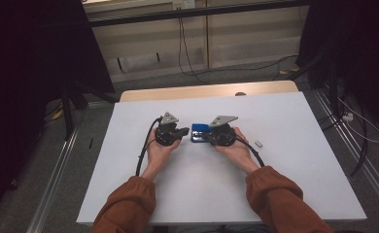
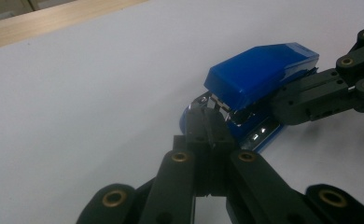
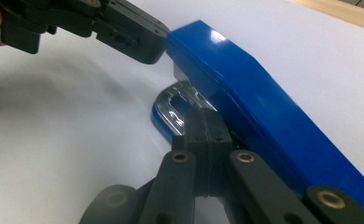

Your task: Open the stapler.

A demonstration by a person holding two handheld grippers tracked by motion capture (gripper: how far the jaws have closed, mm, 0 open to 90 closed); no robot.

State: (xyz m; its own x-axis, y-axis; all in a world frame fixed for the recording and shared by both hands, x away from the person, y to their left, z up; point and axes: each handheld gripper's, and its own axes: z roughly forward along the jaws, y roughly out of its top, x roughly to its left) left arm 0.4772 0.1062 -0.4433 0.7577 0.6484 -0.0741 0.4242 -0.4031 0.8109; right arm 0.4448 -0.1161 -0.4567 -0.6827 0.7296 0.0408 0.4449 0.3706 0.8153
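1. Nearest the camera in the high view, two forearms in rust-brown sleeves (image 1: 129, 206) came in from the bottom edge over a white table (image 1: 284, 194).
2. The left hand (image 1: 158, 151) held the left gripper (image 1: 183, 130), and the right hand (image 1: 236, 149) held the right gripper (image 1: 208, 138); a black cable (image 1: 143, 148) trailed back from the left one along the wrist, and each carried a grey three-cornered plate on top.
3. In the left gripper view, the left gripper (image 2: 211, 125) had its two black jaws pressed together with no gap visible between them. Their tip lay at the front end of a blue stapler (image 2: 259, 72), at the metal mouth; whether anything thin was pinched between them could not be made out.
4. In the right gripper view, the right gripper (image 3: 203, 122) likewise had its jaws closed flat against each other, the tip resting just at the shiny metal base plate under the stapler's (image 3: 264, 116) raised blue top. Whether it gripped any part could not be told.
5. The stapler (image 1: 198, 132) sat on the table between the two grippers, near the middle of the white surface, its blue cover tilted up from the base.
6. To the right of the right hand, a small grey object (image 1: 258, 143) lay on the table, apart from the rest.
7. Farther off, a strip of wooden edge (image 1: 207, 90) showed beyond the white surface, then the floor with dark cables (image 1: 187, 68) along it.
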